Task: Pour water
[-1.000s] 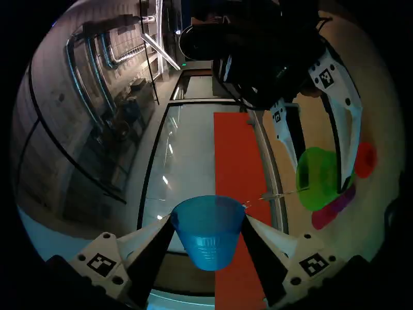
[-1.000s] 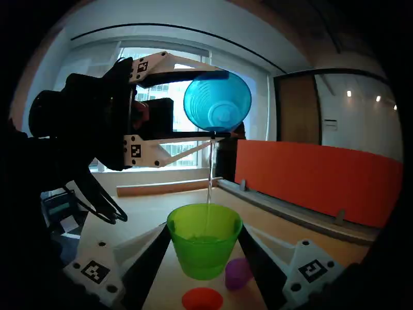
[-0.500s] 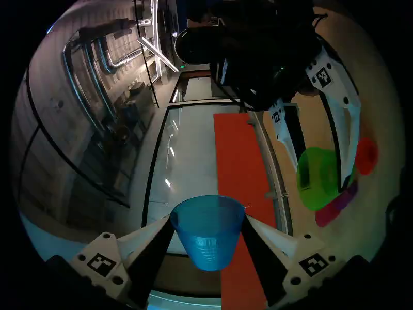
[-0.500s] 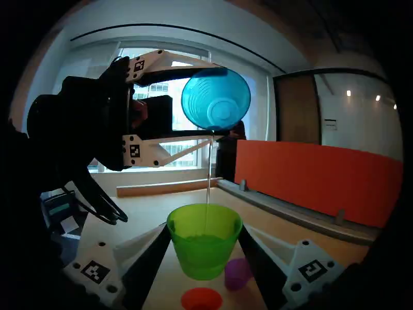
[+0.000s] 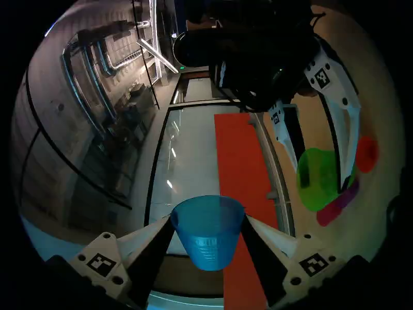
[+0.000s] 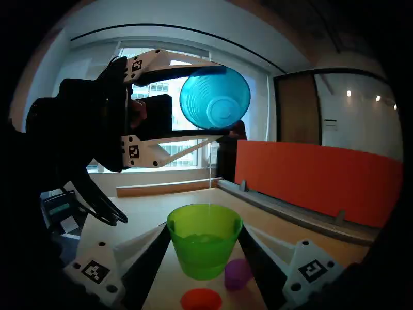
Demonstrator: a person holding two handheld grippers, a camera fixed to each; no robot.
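**Blue cup tipped over the green cup**

In the left gripper view, the left gripper (image 5: pixel 208 222) sits at 6 o'clock. Its two fingers are pinched on the sides of the blue cup (image 5: pixel 208 238), one on each side. The room looks turned sideways in this view. The orange panel (image 5: pixel 236 160) runs up from 6 toward 12 o'clock.

At 3 o'clock in the same view, the right gripper (image 5: pixel 322 170) has its white fingers on either side of the green cup (image 5: pixel 316 178). The red cup (image 5: pixel 366 154) and purple cup (image 5: pixel 338 205) lie just beyond it on the table (image 5: pixel 310 129).

In the right gripper view, the green cup is at 6 o'clock, upright and clamped between the right gripper's fingers. Water (image 6: pixel 202 242) fills its lower part, with the surface roughly halfway up.

The blue cup hangs at 12 o'clock, directly above the green cup and well apart from it. It is tipped on its side with its base toward the camera, and the left gripper's fingers pinch it from above and below. A faint thin line runs from under it down toward the green cup. I cannot tell whether that line is water.

The purple cup stands just beside the green cup's base at 5 o'clock. The red cup is at 6 o'clock, low in the view. The window (image 6: pixel 155 124) is behind at 10 o'clock, and the orange panel is at 3 o'clock.
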